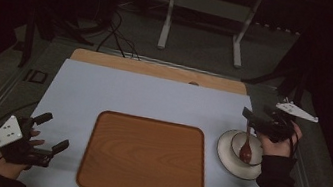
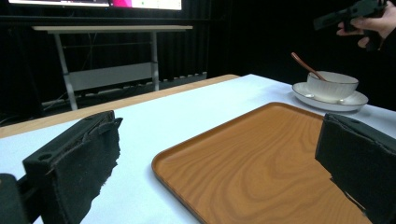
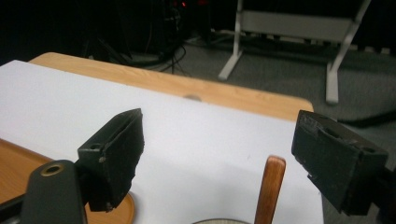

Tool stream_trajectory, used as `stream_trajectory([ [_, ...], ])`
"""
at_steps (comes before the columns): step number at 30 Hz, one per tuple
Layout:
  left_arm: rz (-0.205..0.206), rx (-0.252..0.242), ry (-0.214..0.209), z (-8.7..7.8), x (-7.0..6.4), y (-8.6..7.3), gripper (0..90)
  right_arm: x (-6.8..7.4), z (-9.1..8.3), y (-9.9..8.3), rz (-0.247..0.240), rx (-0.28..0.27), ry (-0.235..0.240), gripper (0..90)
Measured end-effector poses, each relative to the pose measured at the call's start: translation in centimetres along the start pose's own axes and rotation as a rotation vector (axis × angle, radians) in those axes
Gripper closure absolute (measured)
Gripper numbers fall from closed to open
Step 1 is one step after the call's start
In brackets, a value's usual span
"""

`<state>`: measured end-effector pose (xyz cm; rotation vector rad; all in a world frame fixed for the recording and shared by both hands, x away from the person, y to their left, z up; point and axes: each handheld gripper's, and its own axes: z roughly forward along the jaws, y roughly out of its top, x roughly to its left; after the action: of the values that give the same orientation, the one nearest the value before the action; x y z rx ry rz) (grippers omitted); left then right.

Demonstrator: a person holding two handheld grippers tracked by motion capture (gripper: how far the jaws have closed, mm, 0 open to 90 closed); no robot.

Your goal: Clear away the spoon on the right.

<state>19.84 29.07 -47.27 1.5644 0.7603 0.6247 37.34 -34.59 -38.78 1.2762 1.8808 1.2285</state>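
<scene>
From the high view I see my right hand-held gripper [image 1: 254, 118] hovering just above the wooden spoon [image 1: 246, 147], which leans in the bowl [image 1: 246, 146] on its saucer [image 1: 225, 156], right of the wooden tray [image 1: 144, 156] on the desk [image 1: 144, 95]. My left hand-held gripper [image 1: 51, 132] sits left of the tray, jaws wide. In the left gripper view, its jaws gape over the tray's [image 2: 261, 163] near corner; the bowl [image 2: 332, 85] stands beyond the tray. In the right gripper view, wide jaws straddle the spoon's handle [image 3: 270, 189], not touching.

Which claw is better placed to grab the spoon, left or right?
Right. The right claw hovers open just above the spoon in the bowl, handle between its jaws. The left claw sits across the tray.
</scene>
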Motion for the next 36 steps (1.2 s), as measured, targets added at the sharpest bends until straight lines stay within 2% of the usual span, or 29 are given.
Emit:
stream_trajectory([
  [6,0.001,0.001,0.001,0.0,0.0,0.0,0.0,-0.9,1.7,-1.0,0.045,0.062,-0.052,18.5],
  [15,0.003,0.004,0.001,0.0,0.0,0.0,0.0,-2.1,4.1,-2.2,0.138,0.187,-0.155,28.7],
  [22,0.004,0.01,0.0,0.0,0.0,-0.1,0.0,-2.7,5.5,-2.4,0.171,0.273,-0.177,34.9],
  [24,0.003,0.01,0.001,0.0,0.0,-0.1,0.0,-2.9,5.9,-2.5,0.168,0.301,-0.184,37.0],
  [28,0.004,0.01,0.0,0.0,0.0,-0.1,0.0,-3.2,6.7,-2.6,0.199,0.345,-0.203,42.1],
  [36,0.006,0.014,0.002,0.0,0.1,-0.2,0.0,-3.3,7.5,-2.6,0.227,0.381,-0.216,52.3],
])
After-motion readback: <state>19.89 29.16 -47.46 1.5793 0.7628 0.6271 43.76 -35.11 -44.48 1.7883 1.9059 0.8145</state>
